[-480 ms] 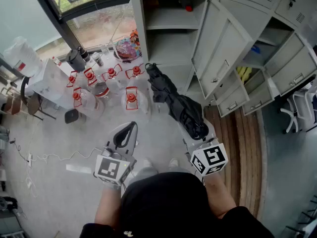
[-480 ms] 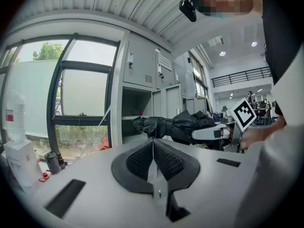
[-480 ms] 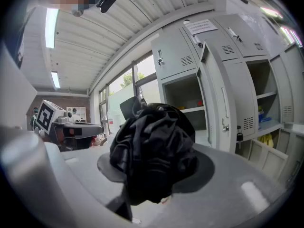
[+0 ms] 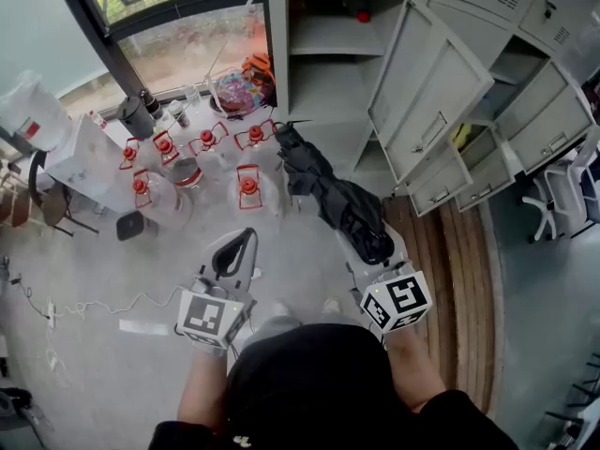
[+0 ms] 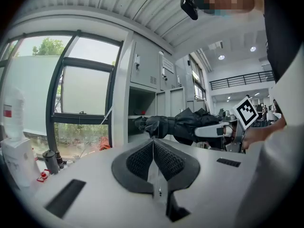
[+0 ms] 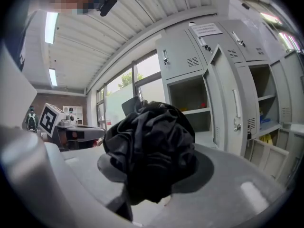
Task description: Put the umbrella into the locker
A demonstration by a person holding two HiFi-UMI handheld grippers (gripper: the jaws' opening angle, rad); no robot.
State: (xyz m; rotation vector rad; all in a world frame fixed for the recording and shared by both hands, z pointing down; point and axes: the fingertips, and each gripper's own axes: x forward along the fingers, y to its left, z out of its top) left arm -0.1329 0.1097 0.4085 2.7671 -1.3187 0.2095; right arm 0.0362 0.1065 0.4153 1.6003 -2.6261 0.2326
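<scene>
Grey concrete floor [image 4: 94,261] is carrying clear jugs [image 4: 248,187] with red caps under a window [image 4: 178,50]. Grey lockers [image 4: 431,111] are standing with doors open. Right claw [image 4: 373,251] is clamping, partway closed, on the folded black umbrella [image 4: 323,190], holding it roughly level, tip toward the lockers, not yet inside. Left claw [image 4: 239,247] is sitting fully closed, empty.

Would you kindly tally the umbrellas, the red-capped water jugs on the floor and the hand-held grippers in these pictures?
umbrella: 1
red-capped water jugs: 6
grippers: 2, the left gripper and the right gripper
Total: 9
</scene>
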